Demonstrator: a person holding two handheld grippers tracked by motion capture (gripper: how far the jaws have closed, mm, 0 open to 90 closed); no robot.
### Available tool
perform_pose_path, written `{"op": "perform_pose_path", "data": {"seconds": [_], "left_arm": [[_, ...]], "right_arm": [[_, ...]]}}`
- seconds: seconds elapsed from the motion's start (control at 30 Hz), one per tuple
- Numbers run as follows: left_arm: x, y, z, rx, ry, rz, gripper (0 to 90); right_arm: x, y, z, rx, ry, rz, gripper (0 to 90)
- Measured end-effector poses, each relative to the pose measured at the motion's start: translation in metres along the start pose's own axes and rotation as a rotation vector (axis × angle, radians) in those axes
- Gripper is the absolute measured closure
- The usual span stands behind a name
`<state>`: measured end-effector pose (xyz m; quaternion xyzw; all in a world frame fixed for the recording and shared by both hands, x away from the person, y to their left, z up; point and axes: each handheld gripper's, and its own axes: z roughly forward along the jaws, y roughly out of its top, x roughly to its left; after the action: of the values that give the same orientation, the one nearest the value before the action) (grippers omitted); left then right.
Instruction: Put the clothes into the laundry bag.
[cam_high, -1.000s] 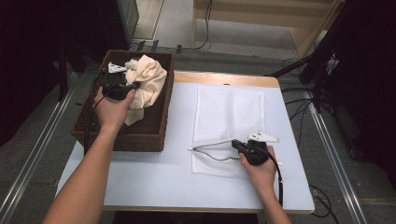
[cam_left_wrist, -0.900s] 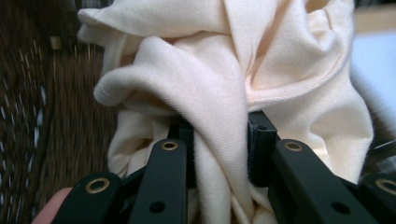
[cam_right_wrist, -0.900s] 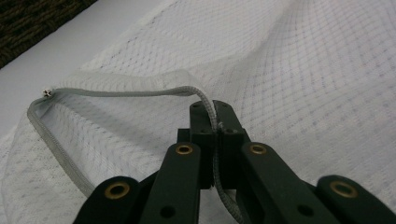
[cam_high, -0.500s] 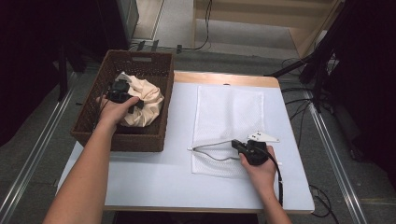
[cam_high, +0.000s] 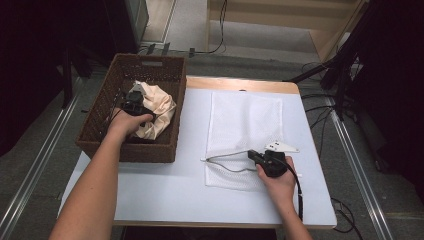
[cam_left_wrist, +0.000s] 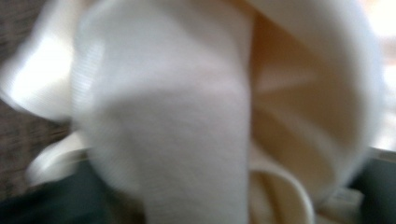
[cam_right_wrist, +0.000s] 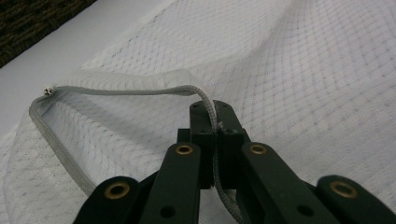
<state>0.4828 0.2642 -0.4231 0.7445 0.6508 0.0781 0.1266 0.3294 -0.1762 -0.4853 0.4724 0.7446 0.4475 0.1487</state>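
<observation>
High view: my left gripper (cam_high: 132, 103) sits in the basket (cam_high: 150, 150), jaws just closing around the cloth (cam_high: 159, 107). Mesh bag (cam_high: 245, 120) lies well right (mouth facing the basket), its zipper edge (cam_right_wrist: 140, 88) clamped by my right gripper (cam_high: 256, 156).

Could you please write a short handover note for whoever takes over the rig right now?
Right gripper: shut on the zipper edge of the white mesh bag, holding the mouth lifted open on the table.
Left gripper: down in the wicker basket at the cream cloth; its jaws have just been closing; the blurred left gripper view leaves the grip unclear.
Done: bag laid flat, mouth held open.
Left: secure the cloth, lift it out, probably feed it into the bag.
</observation>
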Motion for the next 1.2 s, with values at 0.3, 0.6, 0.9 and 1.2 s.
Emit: {"op": "perform_pose_path", "data": {"seconds": [0.3,0.6,0.9,1.2], "left_arm": [[0.007,0.003,-0.011,-0.026,-0.101,-0.013,64.7],[0.012,-0.001,-0.050,-0.344,-0.136,-0.041,65.2],[0.001,-0.014,-0.088,-0.619,-0.123,0.034,65.1],[-0.010,-0.023,-0.109,-0.719,-0.191,0.038,65.0]], "right_arm": [[-0.001,0.000,0.000,0.000,0.005,0.007,89.3],[0.000,0.000,-0.001,-0.005,0.003,0.003,89.3],[0.001,0.000,-0.001,-0.013,0.002,-0.001,89.4],[0.001,0.000,-0.001,-0.016,0.002,-0.002,89.5]]}}
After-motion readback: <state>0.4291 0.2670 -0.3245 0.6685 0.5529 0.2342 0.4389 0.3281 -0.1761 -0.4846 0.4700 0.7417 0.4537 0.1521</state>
